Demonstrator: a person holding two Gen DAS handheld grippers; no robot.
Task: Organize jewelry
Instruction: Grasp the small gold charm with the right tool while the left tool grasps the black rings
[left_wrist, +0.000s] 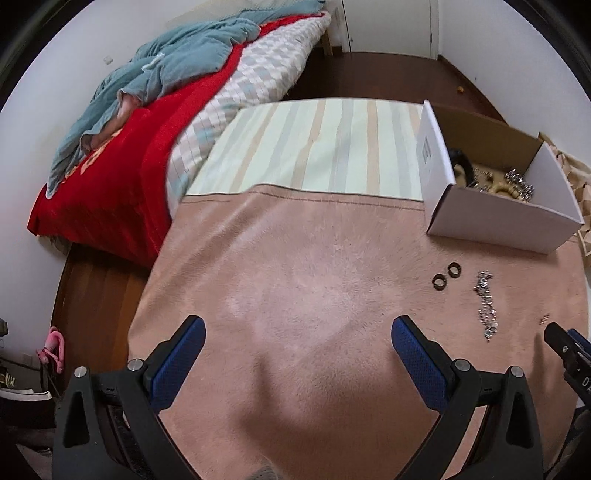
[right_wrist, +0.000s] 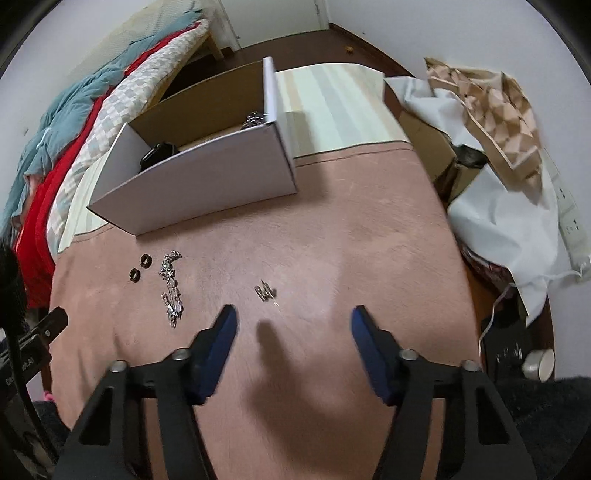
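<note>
A white cardboard box (left_wrist: 495, 216) (right_wrist: 207, 192) stands on the pink cloth and holds several jewelry pieces. On the cloth in front of it lie two dark rings (left_wrist: 445, 276) (right_wrist: 141, 268), a silver chain (left_wrist: 487, 305) (right_wrist: 171, 288) and a small pair of silver earrings (right_wrist: 265, 291) (left_wrist: 545, 318). My left gripper (left_wrist: 298, 328) is open and empty over bare cloth, left of the jewelry. My right gripper (right_wrist: 293, 317) is open and empty, just in front of the earrings. Its tip shows at the right edge of the left wrist view (left_wrist: 554, 332).
A bed (left_wrist: 147, 140) with red and teal blankets lies to the left. A striped cloth (left_wrist: 321, 144) covers the table's far part. Crumpled white and patterned fabric (right_wrist: 498, 155) is piled at the right. A small white cup (right_wrist: 540, 363) sits low at the right.
</note>
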